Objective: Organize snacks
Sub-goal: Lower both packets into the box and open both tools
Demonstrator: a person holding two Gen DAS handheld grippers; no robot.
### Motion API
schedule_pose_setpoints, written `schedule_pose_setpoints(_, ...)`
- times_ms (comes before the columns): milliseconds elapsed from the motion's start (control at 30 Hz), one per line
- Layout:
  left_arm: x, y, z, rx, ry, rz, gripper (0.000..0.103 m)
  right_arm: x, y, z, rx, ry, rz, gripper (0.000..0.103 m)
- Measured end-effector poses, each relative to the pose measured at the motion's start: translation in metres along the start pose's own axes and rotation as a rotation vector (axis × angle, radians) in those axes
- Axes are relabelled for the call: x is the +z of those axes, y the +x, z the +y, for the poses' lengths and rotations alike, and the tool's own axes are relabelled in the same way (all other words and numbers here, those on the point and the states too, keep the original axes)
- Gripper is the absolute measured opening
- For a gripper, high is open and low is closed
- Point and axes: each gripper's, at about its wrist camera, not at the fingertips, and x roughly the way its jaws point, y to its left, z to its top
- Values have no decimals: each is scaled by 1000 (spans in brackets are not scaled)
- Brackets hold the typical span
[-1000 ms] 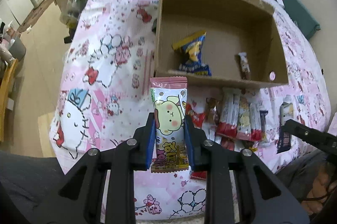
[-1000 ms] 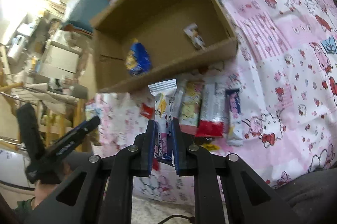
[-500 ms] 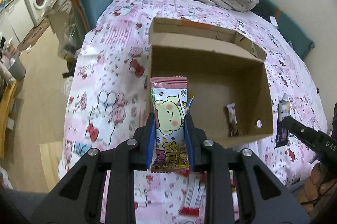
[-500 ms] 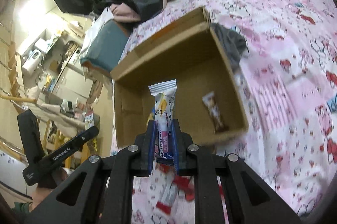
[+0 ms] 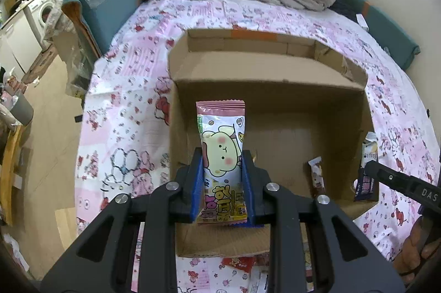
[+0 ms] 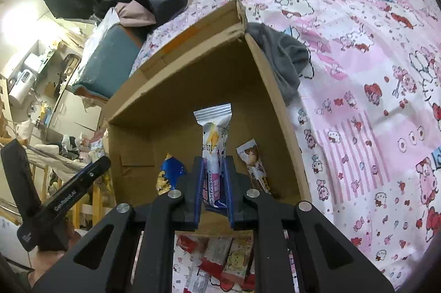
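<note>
Both held snack packets [image 5: 222, 155] moved over box [image 5: 275, 67]

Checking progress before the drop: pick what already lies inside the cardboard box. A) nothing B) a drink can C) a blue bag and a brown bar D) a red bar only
C: the right wrist view shows the blue bag and brown bar on the cardboard box floor.

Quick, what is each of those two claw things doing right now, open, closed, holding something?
Left gripper: jaws closed on a pink snack packet with a cartoon bear.
Right gripper: jaws closed on a slim white and purple snack packet.
</note>
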Motion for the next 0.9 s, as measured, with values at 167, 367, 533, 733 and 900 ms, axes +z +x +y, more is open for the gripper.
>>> schedule_pose_setpoints(167, -4, 13, -5, 4, 16, 14, 22, -2, 8, 0, -1, -2, 14, 15)
schedule_pose_setpoints(367, -9, 19, -7, -4, 17, 40, 22, -4, 14, -1, 2, 9, 28, 15)
schedule_pose_setpoints(533, -10, 17, -10, -6, 31, 35, 23, -4, 16, 0, 18, 15, 26, 15)
schedule_pose_setpoints(733, -10, 14, -14, -23, 44, 33, 39, -3, 13, 0, 25, 23, 17, 25)
schedule_pose_setpoints(900, -12, 7, -17, -37, 51, 12, 80, -4, 9, -4, 24, 55, 0, 69)
